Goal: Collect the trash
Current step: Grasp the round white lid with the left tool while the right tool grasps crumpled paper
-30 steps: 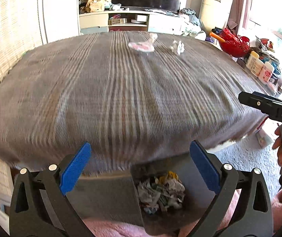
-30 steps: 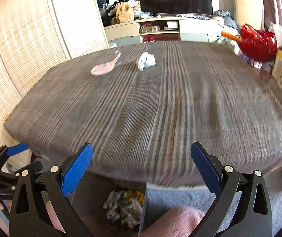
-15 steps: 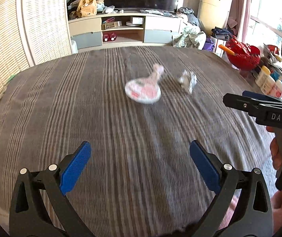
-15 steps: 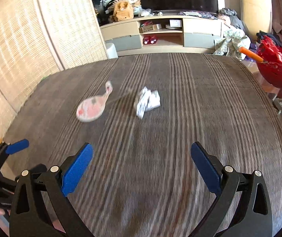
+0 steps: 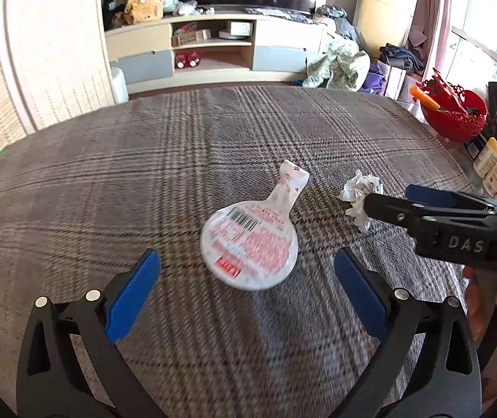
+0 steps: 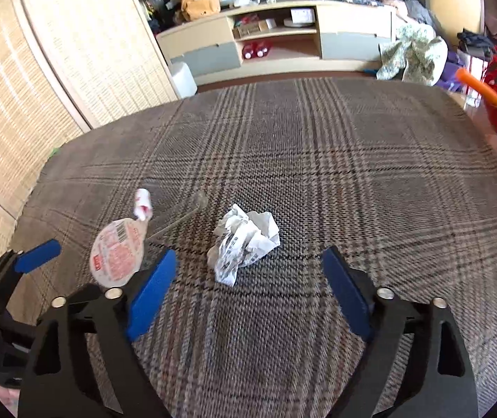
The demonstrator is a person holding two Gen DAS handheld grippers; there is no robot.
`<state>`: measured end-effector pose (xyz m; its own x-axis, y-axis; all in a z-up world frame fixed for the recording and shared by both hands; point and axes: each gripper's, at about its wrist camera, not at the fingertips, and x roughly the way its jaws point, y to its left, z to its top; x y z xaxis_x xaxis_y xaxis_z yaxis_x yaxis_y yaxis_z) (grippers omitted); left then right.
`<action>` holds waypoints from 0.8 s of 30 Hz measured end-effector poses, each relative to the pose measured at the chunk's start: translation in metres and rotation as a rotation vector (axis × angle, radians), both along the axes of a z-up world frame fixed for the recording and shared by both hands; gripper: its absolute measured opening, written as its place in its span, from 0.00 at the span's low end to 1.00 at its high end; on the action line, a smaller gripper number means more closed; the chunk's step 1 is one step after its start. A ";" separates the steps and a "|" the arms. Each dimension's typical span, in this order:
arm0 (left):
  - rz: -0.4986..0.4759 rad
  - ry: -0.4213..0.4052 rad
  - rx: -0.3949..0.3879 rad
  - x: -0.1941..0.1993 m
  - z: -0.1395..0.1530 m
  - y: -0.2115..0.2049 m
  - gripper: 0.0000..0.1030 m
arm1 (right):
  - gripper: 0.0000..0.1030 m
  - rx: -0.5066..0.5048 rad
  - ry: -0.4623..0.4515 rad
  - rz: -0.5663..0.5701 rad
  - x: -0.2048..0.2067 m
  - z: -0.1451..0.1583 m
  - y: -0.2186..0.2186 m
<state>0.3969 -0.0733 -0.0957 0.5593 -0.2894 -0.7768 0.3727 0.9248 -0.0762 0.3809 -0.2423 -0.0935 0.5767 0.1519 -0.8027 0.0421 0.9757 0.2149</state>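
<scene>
Two pieces of trash are lying on the plaid-covered desk [image 5: 144, 181]. A round peel-off lid [image 5: 250, 249] with a long tab, printed in red with a barcode, is sitting just ahead of the left tongs [image 5: 246, 291], whose blue pads are standing wide apart with nothing between them. To the right of the lid, close but not touching it, a crumpled white paper [image 6: 243, 242] is resting on the cloth. The right tongs [image 6: 248, 291] are hanging just short of that paper, also spread wide and gripping nothing. In the left wrist view the right tongs are reaching in from the right edge, their black tip overlapping the paper. A red basket [image 5: 452, 113] is standing at the far right, beyond the desk, and a low TV cabinet [image 5: 213, 50] is lining the far wall.
</scene>
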 end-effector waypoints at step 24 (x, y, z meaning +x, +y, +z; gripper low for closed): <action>-0.055 0.044 0.032 0.024 -0.030 -0.008 0.62 | 0.29 0.004 -0.019 0.042 -0.006 -0.009 -0.002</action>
